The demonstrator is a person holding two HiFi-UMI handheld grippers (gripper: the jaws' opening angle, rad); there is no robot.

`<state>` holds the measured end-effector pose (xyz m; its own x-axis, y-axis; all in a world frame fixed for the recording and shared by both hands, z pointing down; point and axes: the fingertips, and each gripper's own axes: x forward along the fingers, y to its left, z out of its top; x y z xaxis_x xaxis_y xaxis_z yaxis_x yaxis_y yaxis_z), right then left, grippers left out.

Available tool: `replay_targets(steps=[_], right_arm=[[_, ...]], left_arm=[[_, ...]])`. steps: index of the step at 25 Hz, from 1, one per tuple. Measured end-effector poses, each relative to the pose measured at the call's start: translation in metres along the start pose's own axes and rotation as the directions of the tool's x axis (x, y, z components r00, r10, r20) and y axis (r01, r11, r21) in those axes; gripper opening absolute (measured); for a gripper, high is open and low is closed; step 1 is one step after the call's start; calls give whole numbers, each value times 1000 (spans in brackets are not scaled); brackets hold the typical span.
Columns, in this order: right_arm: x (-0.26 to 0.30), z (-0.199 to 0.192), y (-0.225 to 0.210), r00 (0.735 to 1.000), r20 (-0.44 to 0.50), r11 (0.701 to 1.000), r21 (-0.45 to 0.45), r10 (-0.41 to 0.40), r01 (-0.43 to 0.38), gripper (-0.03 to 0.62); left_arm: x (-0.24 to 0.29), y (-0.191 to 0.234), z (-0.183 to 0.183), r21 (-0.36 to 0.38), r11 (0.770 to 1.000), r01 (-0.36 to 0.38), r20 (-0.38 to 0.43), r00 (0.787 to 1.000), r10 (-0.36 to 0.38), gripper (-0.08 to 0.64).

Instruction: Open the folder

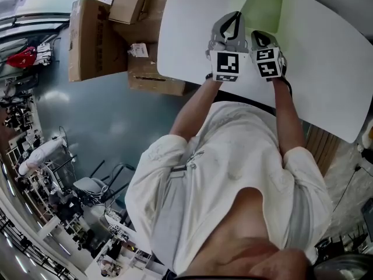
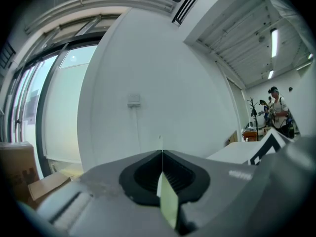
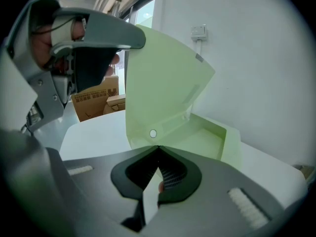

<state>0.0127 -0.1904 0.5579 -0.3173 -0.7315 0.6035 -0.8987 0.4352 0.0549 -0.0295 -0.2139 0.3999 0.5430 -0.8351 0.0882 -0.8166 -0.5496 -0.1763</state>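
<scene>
The folder (image 3: 207, 139) lies on the white table (image 1: 326, 57), already about half open. The left claw (image 2: 161, 153) pinches its cover (image 3: 163, 78) and holds it upright. The right claw (image 3: 158, 148) is closed at the near edge. I think only laying the cover back remains.

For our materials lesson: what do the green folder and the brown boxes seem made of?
Green folder: probably thin plastic, smooth, slight sheen; its raised cover stands stiff and bears a snap stud. Brown boxes: likely cardboard, matte; folded flaps, stuck-on label.
</scene>
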Motion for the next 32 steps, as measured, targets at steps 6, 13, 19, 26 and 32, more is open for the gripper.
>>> replay_targets(steps=[6, 13, 19, 26, 32], right_arm=[[20, 16, 30, 1000, 6, 1000, -10, 18, -18, 2], [47, 33, 53, 999, 30, 999, 44, -10, 9, 2], [63, 41, 68, 999, 30, 998, 59, -22, 20, 2], [72, 30, 65, 998, -37, 996, 67, -55, 58, 2], [75, 22, 62, 995, -65, 995, 70, -72, 77, 2]], left_arm=[[-12, 38, -3, -27, 999, -45, 0, 999, 45, 3], [-26, 80, -21, -7, 996, -88, -15, 996, 88, 3], [-33, 109, -35, -18, 993, -115, -26, 993, 114, 3], [-39, 136, -49, 14, 987, -163, -36, 986, 163, 16], [-40, 161, -64, 44, 977, -209, -65, 975, 212, 37]])
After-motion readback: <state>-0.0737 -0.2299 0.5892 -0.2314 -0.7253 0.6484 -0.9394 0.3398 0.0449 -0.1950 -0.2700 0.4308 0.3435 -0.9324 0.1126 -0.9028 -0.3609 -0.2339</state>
